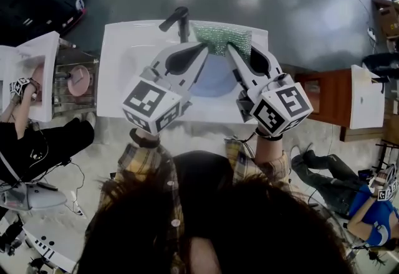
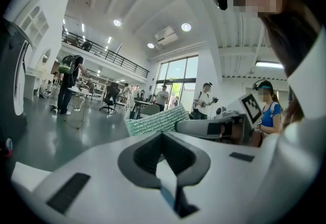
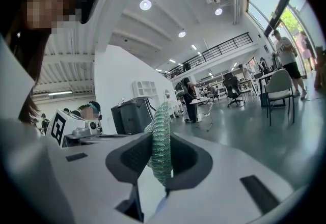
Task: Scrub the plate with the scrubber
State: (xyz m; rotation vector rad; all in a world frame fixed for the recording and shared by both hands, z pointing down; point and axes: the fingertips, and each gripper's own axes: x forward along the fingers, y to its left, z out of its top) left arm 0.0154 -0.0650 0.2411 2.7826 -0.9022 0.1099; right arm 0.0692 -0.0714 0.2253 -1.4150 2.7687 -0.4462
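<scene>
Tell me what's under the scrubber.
Beneath the scrubber, pinched by the right gripper, the plate shows, held by the left gripper. Both grippers cover the plate's sides; contact cannot be told.

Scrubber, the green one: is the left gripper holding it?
No, the scrubber is pinched between the right gripper's jaws, while the left gripper grips the plate's edge.

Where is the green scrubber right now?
Head view: the green scrubber is clamped in the right gripper over the sink, right of the faucet, by the far edge of the plate.
</scene>
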